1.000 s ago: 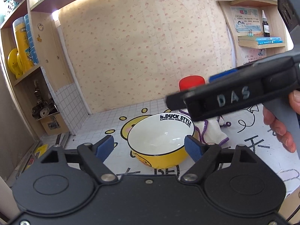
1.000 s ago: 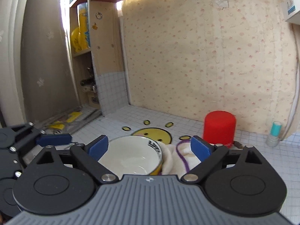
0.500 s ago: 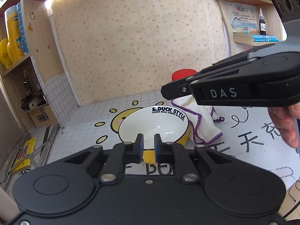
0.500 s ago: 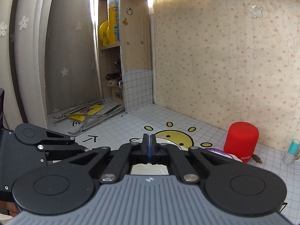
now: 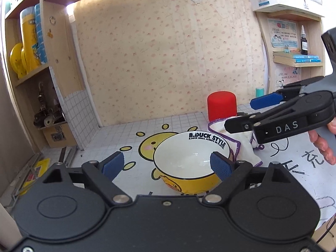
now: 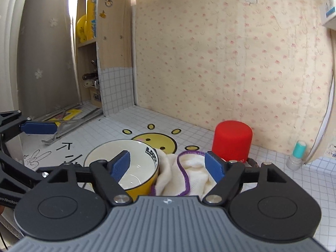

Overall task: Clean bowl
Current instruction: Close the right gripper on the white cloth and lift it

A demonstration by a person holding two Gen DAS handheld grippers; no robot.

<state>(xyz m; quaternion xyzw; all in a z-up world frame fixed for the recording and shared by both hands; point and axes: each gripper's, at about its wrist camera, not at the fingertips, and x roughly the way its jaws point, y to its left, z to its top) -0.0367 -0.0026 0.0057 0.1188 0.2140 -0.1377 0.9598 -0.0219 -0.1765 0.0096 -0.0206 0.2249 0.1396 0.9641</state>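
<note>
A yellow bowl [image 5: 189, 159] with a white inside and "B.DUCK STYLE" on its rim stands upright on the tiled, duck-print tabletop [image 5: 130, 130]. A white cloth [image 5: 245, 145] with purple edging lies against its right side. My left gripper [image 5: 166, 163] hovers just short of the bowl, its jaws opening with nothing between the blue pads. My right gripper [image 6: 168, 164] hangs over the cloth [image 6: 195, 166] and the bowl's [image 6: 105, 157] right rim, its jaws also opening and holding nothing. From the left wrist, that right gripper [image 5: 245, 113] shows above the cloth.
A red cylinder [image 6: 232, 140] stands behind the cloth, and a teal-capped bottle [image 6: 298, 153] by the wall. Wooden shelves flank the nook: yellow containers [image 5: 27, 48] left, books [image 5: 298, 57] right. A box of hardware [image 5: 54, 130] sits low left. A hand [image 5: 323, 145] grips the right tool.
Both grippers stood open a second ago, snapped shut half a second ago, and stand open again now. The right wrist view has swung back down toward the cloth and bowl.
</note>
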